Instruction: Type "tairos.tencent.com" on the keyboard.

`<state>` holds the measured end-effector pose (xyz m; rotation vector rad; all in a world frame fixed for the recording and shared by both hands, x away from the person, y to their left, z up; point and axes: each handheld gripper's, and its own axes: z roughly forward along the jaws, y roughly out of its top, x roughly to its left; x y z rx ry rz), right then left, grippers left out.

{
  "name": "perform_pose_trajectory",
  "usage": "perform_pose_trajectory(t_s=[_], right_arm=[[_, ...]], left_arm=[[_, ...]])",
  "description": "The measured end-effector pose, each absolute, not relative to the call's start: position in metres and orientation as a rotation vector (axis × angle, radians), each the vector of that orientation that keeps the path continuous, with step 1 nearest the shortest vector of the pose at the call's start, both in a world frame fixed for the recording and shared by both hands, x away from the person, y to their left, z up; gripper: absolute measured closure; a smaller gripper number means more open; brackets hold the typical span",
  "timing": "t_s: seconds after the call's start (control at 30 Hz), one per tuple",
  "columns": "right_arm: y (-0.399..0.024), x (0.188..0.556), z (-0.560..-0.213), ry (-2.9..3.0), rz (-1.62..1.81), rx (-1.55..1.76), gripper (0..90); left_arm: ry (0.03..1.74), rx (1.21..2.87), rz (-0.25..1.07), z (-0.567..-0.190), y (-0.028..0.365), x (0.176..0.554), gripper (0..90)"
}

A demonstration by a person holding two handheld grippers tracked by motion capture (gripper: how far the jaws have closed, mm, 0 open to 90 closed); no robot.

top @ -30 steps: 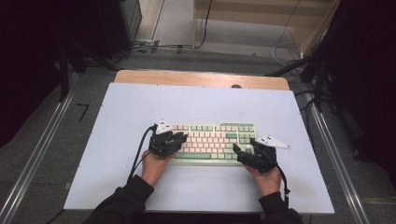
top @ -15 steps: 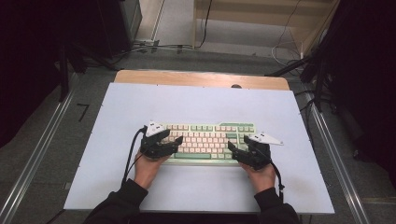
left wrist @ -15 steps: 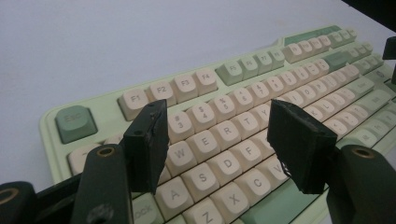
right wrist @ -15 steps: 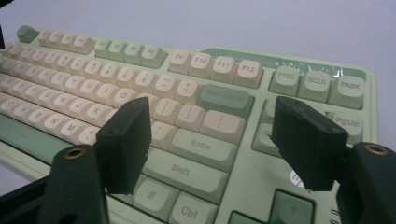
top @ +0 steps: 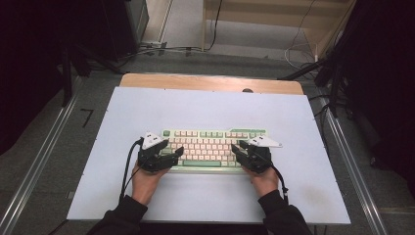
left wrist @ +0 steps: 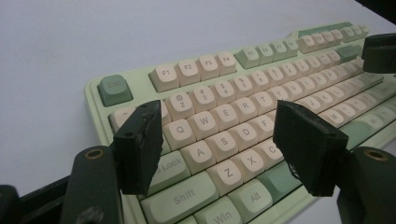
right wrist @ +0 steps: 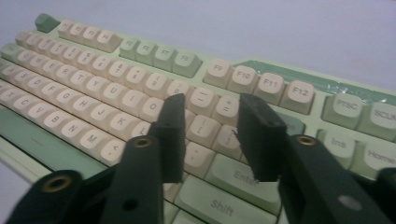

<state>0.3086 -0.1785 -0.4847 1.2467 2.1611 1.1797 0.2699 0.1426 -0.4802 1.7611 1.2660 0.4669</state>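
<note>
1. Keyboard (top: 210,149): it lies flat on the white table (top: 147,112), at the near middle, long side toward the person, with a gripper at each end.
2. Left gripper (top: 171,155) sits at the keyboard's left end. In the left gripper view its jaws stand wide apart above the letter keys around A, S and Z, gripping nothing; whether they touch the keys I cannot tell.
3. Right gripper (top: 238,151) sits at the right end. In the right gripper view its jaws are spread, though less widely, over the keys beside Enter (right wrist: 236,176), and nothing is between them.
4. Progress, as a judgement: both grippers are placed at the ends, but neither has closed on the case, so the work looks to be at its start. Taking hold of, or pressing on, the keyboard is still to come.
5. Around the keyboard the table is bare on all sides, so nothing blocks a slide or a lift.
6. Farther off, a strip of wooden board (top: 210,82) shows past the table's far edge, with a small dark thing (top: 247,90) on it that is too small to identify.
7. Beyond that, cables (top: 161,49) trail over the floor, well clear of the work.
</note>
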Motion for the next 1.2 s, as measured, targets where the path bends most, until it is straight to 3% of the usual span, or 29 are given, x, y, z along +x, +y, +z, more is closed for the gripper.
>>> perform_pose_trajectory(t_s=[0.1,0.2,1.2], right_arm=[[-0.173,0.311,-0.485,2.183,1.186,1.215,79.4],[-0.166,0.314,-0.485,2.208,1.184,1.187,87.6],[-0.131,0.326,-0.490,2.311,1.130,1.134,87.7]], left_arm=[[1.274,1.760,0.468,-0.481,0.146,0.266,33.6],[1.285,1.754,0.476,-0.482,0.150,0.263,33.6],[1.339,1.701,0.508,-0.480,0.169,0.242,33.7]])
